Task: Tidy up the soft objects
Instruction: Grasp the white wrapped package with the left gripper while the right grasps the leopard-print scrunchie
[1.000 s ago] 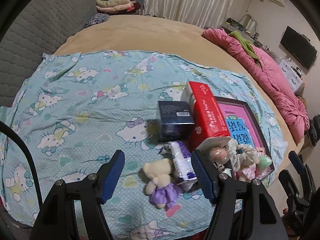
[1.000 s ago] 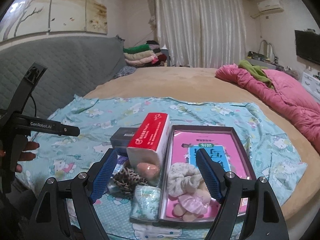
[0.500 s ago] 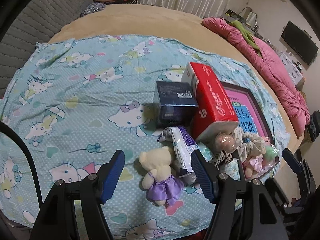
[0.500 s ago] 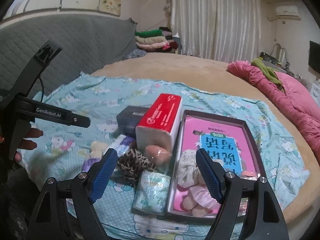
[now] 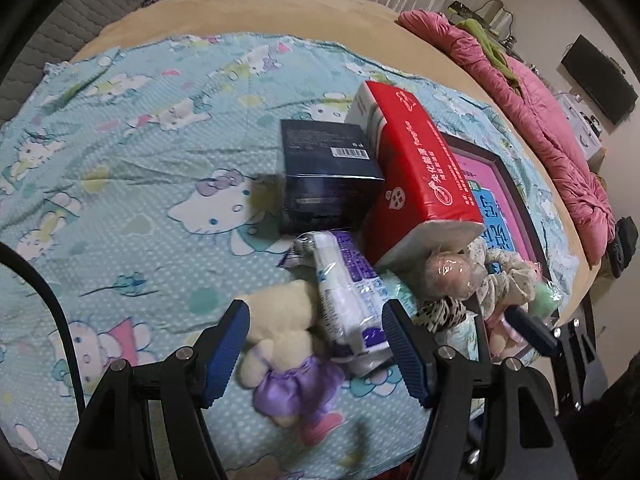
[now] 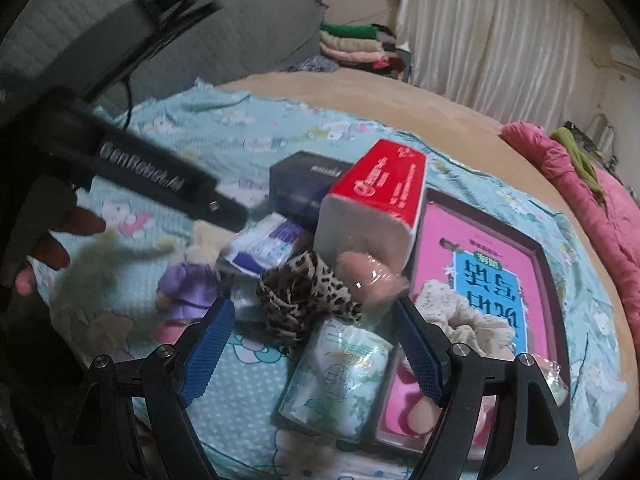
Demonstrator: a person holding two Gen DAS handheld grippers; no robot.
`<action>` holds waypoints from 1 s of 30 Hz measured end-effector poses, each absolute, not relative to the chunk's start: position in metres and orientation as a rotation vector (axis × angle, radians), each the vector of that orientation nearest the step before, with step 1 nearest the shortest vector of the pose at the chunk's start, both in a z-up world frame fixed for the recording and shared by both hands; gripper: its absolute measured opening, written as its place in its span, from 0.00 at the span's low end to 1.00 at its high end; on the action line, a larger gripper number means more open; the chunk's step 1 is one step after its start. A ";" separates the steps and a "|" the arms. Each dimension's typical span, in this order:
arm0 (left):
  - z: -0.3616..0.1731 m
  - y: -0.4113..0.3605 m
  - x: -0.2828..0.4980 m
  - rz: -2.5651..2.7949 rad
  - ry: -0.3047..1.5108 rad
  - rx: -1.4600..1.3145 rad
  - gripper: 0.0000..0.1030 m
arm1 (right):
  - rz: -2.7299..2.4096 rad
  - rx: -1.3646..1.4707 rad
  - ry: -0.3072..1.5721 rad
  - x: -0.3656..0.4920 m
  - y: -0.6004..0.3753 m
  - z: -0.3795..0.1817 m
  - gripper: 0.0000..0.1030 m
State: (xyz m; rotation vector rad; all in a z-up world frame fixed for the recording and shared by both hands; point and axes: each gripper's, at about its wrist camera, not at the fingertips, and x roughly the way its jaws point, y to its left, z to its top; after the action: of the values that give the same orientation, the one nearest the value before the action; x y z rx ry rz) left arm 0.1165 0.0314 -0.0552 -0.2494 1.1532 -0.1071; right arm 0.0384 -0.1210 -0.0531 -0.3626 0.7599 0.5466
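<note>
Plush toy [image 5: 280, 344] lies on the sheet [image 5: 132, 160], long axis running head-far to feet-near, beside the tissue pack [image 5: 348, 300]; left gripper [image 5: 316, 344] spread wide around it, right gripper [image 6: 312, 356] also agape, both empty.

The sheet [image 5: 132, 152] is pale blue with white cartoon cats. The tissue box [image 5: 420, 168] is red, the box [image 5: 324, 164] beside it dark navy. The plush [image 5: 288, 344] is cream in a purple dress; the scrunchie [image 6: 308, 300] is leopard-print; the tray [image 6: 550, 280] holds pink.
</note>
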 end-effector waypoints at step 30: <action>-0.104 0.003 0.179 -0.142 1.341 -0.242 0.44 | 0.574 -0.598 0.648 0.052 -0.090 -0.087 0.64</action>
State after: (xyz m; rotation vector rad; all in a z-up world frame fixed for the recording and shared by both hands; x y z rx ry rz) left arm 0.1794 0.0026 -0.1039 -0.2417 1.3407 -0.1418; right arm 0.0518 -0.0899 -0.0870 -0.5984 0.6483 0.5743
